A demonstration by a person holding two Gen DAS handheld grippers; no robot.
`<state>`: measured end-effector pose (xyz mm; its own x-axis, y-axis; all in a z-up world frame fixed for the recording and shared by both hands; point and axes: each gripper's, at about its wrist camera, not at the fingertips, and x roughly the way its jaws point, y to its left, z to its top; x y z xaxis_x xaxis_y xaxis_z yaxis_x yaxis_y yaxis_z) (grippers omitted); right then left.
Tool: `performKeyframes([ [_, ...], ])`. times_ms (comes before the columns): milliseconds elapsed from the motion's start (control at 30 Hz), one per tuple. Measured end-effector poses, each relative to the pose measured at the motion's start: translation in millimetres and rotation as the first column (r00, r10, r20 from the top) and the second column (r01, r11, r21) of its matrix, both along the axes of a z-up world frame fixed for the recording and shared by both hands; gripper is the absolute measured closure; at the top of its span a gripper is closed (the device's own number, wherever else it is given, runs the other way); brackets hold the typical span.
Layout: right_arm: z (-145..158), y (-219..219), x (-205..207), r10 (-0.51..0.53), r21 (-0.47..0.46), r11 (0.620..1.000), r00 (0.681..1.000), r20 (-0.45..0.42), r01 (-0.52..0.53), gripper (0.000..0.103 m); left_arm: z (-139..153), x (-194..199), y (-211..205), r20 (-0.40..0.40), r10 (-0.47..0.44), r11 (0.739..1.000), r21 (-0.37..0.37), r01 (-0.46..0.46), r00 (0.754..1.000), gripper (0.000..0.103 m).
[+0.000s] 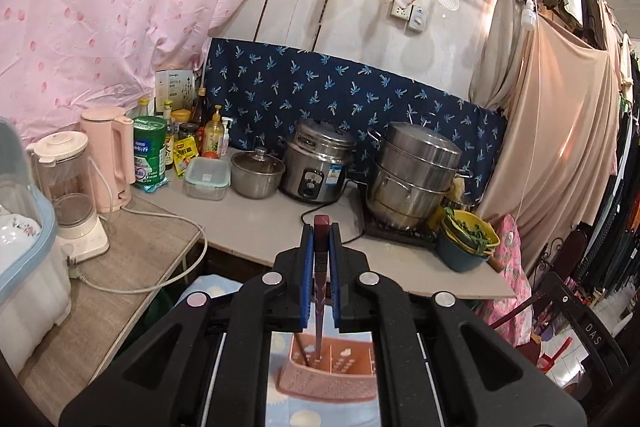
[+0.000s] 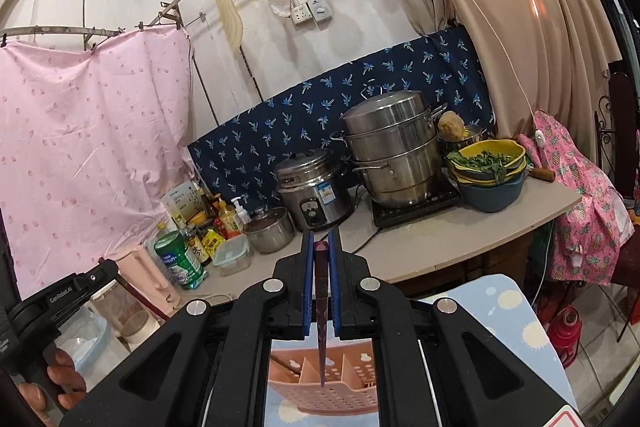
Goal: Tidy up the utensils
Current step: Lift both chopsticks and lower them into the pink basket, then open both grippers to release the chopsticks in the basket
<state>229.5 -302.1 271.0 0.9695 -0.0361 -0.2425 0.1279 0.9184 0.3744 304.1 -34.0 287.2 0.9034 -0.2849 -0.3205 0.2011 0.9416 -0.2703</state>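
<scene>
Both hand-held grippers, left [image 1: 321,227] & right [image 2: 321,241], clamped on thin, stiff, light, prob. slippery chopsticks [image 1: 319,311] near top, tips over pink holder [image 1: 328,367].

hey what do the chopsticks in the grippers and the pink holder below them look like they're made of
Chopsticks: probably lacquered wood or resin; dark reddish-brown, slightly glossy, with a faint printed pattern on the shaft. Holder: moulded plastic, matte salmon pink; thin walls, dividers and rows of punched drainage holes point to that.
</scene>
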Motion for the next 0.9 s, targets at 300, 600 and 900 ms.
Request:
performKeyframes([
  [300,-40.7,-3.3,43.6,-0.006,-0.002,1.0,0.996,-0.088,0.006,0.096,-37.8,34.3,-13.9,-0.08,-0.001,0.999,0.035,0.004,0.997,0.096],
  [600,-76.5,0.2,61.4,0.01,-0.011,1.0,0.986,-0.169,-0.012,0.095,-77.3,51.2,-20.3,-0.16,-0.009,0.998,0.058,0.018,0.987,0.095],
  [900,-71.9,8.7,46.5,-0.001,-0.05,0.999,0.989,-0.151,-0.007,0.075,-82.2,45.4,-17.8,-0.159,0.008,0.997,0.078,0.004,0.987,0.071],
])
